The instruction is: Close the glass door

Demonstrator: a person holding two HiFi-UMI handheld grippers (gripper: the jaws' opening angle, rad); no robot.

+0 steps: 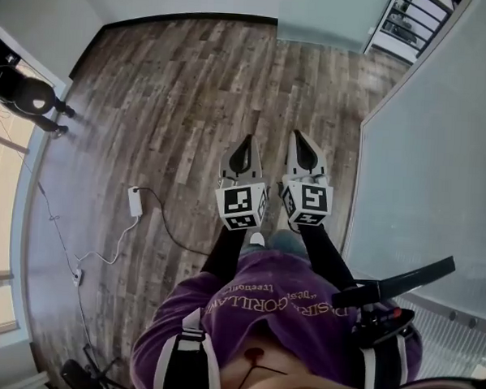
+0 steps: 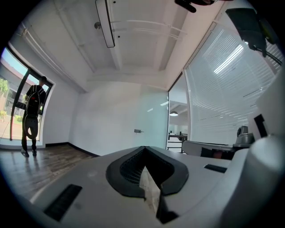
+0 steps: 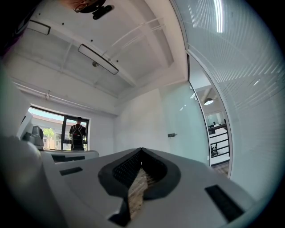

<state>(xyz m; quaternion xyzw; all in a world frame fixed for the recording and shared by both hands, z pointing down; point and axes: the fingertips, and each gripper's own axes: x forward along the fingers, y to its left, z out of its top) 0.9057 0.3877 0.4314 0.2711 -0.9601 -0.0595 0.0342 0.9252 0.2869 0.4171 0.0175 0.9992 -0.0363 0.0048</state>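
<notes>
The glass door (image 2: pixel 153 127) is a frosted pale panel at the far end of the room, with a small dark handle (image 2: pixel 139 131). Beside it on the right is an open doorway (image 2: pixel 177 131). The door (image 3: pixel 182 124) and its handle (image 3: pixel 173 134) also show in the right gripper view, and the door (image 1: pixel 321 15) lies at the top of the head view. My left gripper (image 1: pixel 246 143) and right gripper (image 1: pixel 299 139) are held level side by side over the wood floor, far from the door. Both are shut with nothing in them; their jaws (image 2: pixel 144 149) (image 3: pixel 141 151) meet.
A frosted glass wall (image 1: pixel 432 159) runs along my right. A person (image 1: pixel 25 97) stands by the window at the left. A white adapter (image 1: pixel 135 200) and its cable (image 1: pixel 168 226) lie on the wood floor (image 1: pixel 192 89) to my left.
</notes>
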